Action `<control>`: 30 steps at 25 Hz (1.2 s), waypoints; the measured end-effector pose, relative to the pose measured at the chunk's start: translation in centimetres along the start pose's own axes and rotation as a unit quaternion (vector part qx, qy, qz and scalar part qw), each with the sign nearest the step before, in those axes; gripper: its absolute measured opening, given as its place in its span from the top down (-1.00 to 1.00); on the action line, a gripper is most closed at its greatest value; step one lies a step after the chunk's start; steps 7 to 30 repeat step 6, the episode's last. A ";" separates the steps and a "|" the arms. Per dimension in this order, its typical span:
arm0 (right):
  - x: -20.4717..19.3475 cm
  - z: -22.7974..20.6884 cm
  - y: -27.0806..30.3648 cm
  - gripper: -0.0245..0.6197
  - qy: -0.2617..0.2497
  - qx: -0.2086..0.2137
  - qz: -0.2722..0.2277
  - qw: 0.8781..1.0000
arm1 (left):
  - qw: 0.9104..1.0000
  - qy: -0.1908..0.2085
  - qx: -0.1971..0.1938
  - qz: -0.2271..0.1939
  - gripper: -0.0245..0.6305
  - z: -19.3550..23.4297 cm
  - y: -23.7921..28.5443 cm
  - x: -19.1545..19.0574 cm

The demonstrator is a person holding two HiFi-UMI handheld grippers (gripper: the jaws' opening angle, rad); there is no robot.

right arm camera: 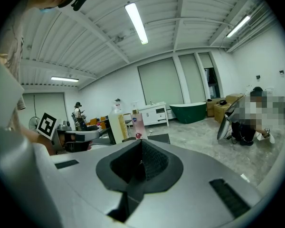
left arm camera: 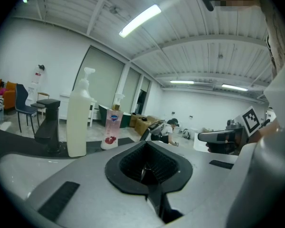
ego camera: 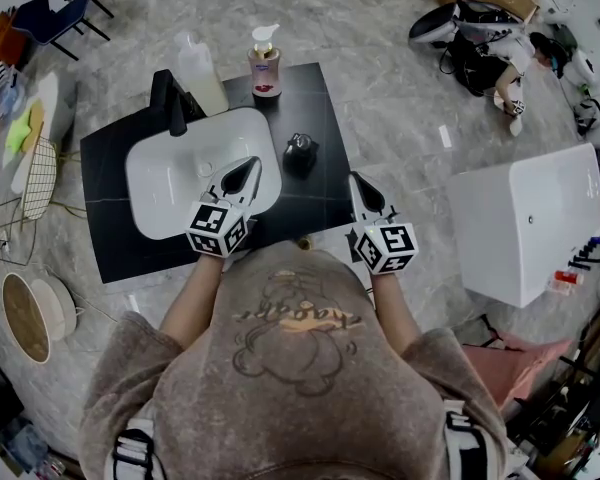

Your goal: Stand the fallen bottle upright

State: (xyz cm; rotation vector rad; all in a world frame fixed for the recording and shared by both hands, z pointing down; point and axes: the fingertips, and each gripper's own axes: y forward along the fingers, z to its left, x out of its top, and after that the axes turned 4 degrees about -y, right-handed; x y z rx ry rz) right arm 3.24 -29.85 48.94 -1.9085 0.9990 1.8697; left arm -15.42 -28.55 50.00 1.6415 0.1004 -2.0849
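A small black bottle [ego camera: 300,154] sits on the black counter [ego camera: 310,98] right of the white sink [ego camera: 170,183]; seen from above, I cannot tell whether it stands or lies. A cream pump bottle [ego camera: 202,71] [left arm camera: 79,120] and a pink soap pump bottle [ego camera: 264,64] [left arm camera: 112,128] stand upright at the counter's back. My left gripper [ego camera: 250,166] [left arm camera: 144,170] hovers over the sink's right rim, shut and empty. My right gripper [ego camera: 359,181] [right arm camera: 137,164] is at the counter's right front edge, also shut with nothing held. The black bottle lies between the two, a little ahead.
A black faucet [ego camera: 166,98] [left arm camera: 49,125] rises at the sink's back left. A white bathtub-like unit [ego camera: 525,218] stands to the right on the floor. A person [ego camera: 500,68] crouches among bags at the far right. Chairs and round mirrors line the left side.
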 end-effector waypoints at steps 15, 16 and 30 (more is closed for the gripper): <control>0.2 0.4 0.0 0.93 -0.002 0.006 -0.001 1.000 | 1.000 0.004 0.001 0.000 0.87 -0.2 -0.2 0.1; 0.2 0.4 0.0 0.93 -0.002 0.006 -0.001 1.000 | 1.000 0.004 0.001 0.000 0.87 -0.2 -0.2 0.1; 0.2 0.4 0.0 0.93 -0.002 0.006 -0.001 1.000 | 1.000 0.004 0.001 0.000 0.87 -0.2 -0.2 0.1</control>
